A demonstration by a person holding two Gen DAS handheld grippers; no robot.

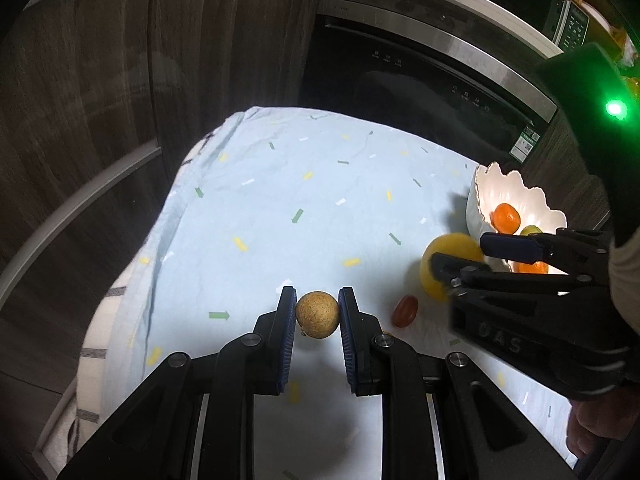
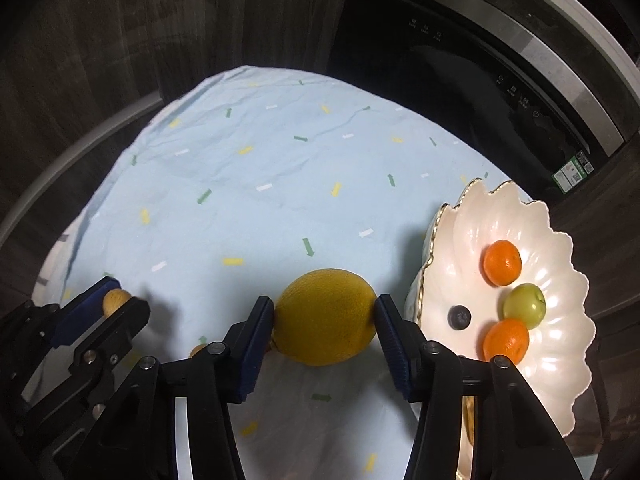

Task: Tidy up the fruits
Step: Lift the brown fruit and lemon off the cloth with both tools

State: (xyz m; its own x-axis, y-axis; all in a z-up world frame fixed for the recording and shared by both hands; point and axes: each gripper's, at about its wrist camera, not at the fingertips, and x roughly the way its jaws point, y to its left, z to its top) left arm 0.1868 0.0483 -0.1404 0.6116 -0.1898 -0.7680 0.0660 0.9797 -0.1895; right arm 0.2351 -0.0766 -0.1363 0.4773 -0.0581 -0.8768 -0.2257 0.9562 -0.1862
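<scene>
Clamped lemon (image 2: 325,316) (probably) on blue tablecloth (image 2: 248,208)

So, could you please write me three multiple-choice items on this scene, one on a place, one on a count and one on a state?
1. Where is the dark round blueberry?
A. On the cloth
B. In the white scalloped bowl
C. In a tool

2. How many small orange tangerines lie in the bowl?
A. Two
B. Four
C. None

3. What is the right tool doing?
A. Standing open, empty
B. Resting in the bowl
C. Gripping the large yellow lemon

Answers:
1 B, it sits on the bowl's floor.
2 A, one behind the green fruit, one in front.
3 C, both pads press the lemon's sides.
</scene>
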